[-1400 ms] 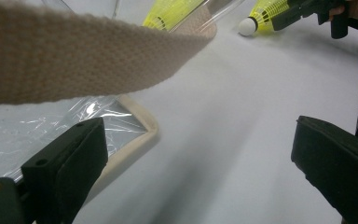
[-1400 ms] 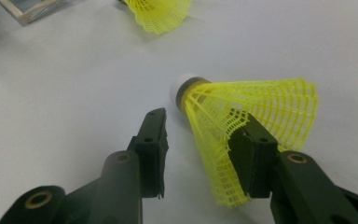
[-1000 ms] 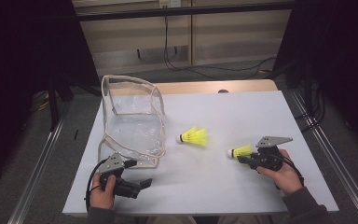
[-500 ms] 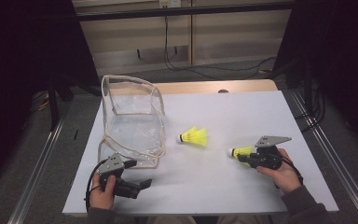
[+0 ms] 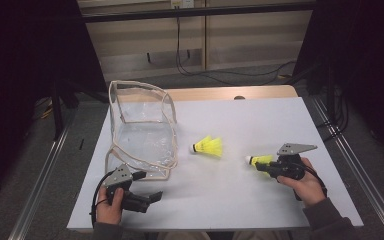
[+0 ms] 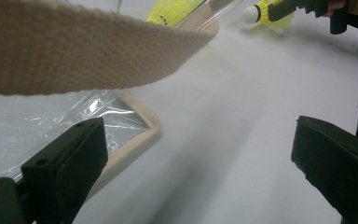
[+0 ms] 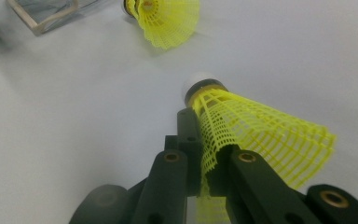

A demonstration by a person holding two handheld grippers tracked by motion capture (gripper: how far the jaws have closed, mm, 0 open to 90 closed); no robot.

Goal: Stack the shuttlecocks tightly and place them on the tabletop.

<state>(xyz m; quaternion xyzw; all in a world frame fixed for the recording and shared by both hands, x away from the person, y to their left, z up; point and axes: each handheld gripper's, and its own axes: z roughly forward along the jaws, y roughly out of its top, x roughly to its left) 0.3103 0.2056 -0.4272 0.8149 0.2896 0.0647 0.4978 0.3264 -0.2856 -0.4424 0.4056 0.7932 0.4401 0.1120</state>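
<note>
Probably a lab: a white table (image 5: 260, 125) on metal rails (image 5: 352, 160), cables (image 5: 182, 55) along a dim wall.

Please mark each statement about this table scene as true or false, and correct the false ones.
1. The right gripper is shut on a yellow shuttlecock. True.
2. The second shuttlecock lies inside the clear bag. False: it lies on the white table, beside the bag.
3. The left gripper has its jaws open with nothing between them. True.
4. The held shuttlecock is gripped by its white cork tip. False: the jaws pinch its yellow mesh skirt.
</note>
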